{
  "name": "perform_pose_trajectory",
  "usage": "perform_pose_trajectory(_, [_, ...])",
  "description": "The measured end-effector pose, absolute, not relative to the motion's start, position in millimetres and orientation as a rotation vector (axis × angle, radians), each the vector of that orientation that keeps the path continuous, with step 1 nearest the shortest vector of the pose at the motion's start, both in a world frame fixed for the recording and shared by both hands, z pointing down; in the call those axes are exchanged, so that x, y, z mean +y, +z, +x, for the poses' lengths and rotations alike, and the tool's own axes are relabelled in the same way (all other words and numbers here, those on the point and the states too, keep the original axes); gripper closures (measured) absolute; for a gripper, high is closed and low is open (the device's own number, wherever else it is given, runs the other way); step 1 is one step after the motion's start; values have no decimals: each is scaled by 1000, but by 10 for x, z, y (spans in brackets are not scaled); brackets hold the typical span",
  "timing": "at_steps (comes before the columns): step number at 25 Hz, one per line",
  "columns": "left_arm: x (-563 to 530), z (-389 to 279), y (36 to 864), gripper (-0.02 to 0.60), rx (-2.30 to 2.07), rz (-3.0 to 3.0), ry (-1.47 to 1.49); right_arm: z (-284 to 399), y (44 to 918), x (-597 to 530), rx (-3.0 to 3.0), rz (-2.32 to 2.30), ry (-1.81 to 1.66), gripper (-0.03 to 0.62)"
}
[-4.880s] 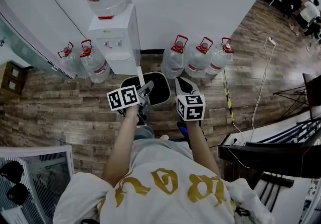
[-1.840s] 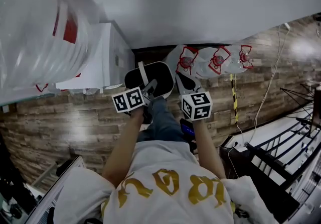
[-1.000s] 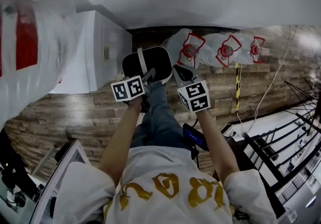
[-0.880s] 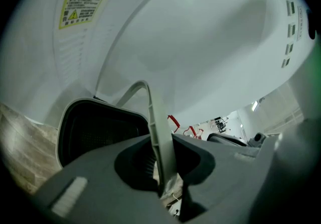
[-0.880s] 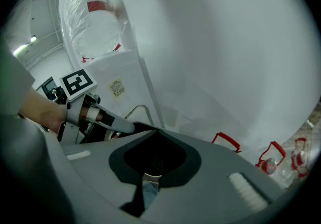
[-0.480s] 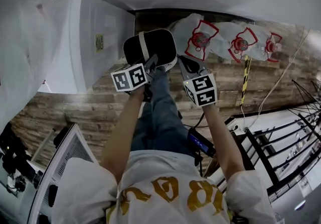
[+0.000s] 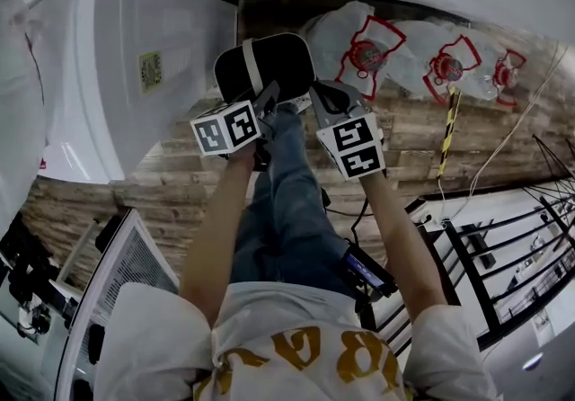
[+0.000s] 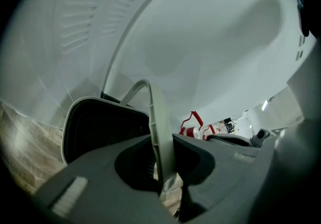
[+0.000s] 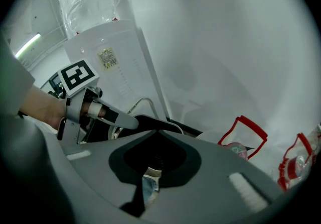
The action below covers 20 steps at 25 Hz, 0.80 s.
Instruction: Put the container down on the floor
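The container (image 7: 274, 62) is a black bin with a white rim and a white strap handle (image 7: 244, 67). It hangs low between the water dispenser and the bottles, and whether it touches the floor I cannot tell. My left gripper (image 7: 267, 100) is shut on the handle (image 8: 159, 135), which stands upright between its jaws; the bin's open mouth (image 8: 103, 130) shows behind. My right gripper (image 7: 317, 97) is shut on the bin's right rim (image 9: 152, 172). In the right gripper view the left gripper (image 9: 113, 117) reaches in over the bin (image 9: 150, 123).
A white water dispenser (image 7: 135, 57) stands close on the left. Several water bottles with red handles (image 7: 370, 50) line the wall to the right. The person's jeans leg (image 7: 289, 197) is below the bin. A black rack (image 7: 503, 246) and a yellow-black strip (image 7: 446, 131) lie at the right on the wooden floor (image 7: 180, 183).
The view has sunk closer to the floor, and the dispenser and bottles loom larger. Both grippers have kept their hold and carried the bin down and forward toward the wall.
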<state>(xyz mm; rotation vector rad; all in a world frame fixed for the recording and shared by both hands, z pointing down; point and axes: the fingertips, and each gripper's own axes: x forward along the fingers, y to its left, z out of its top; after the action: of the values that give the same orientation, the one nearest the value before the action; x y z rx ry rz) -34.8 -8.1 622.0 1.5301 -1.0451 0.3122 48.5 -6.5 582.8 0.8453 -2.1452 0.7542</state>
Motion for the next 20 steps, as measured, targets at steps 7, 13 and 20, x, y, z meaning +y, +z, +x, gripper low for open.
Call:
perform_pose_trajectory(7, [-70, -361, 6434, 525, -1051, 1535, 287, 388, 6048, -22, -2138, 865, 804, 563])
perform_pose_trajectory(13, [-64, -443, 6606, 525, -1062, 1538, 316, 246, 6293, 78, -2135, 871, 864, 563])
perform_pose_trajectory(20, [-66, -498, 6993, 525, -1067, 1530, 323, 169, 6707, 136, -2098, 858, 872, 563])
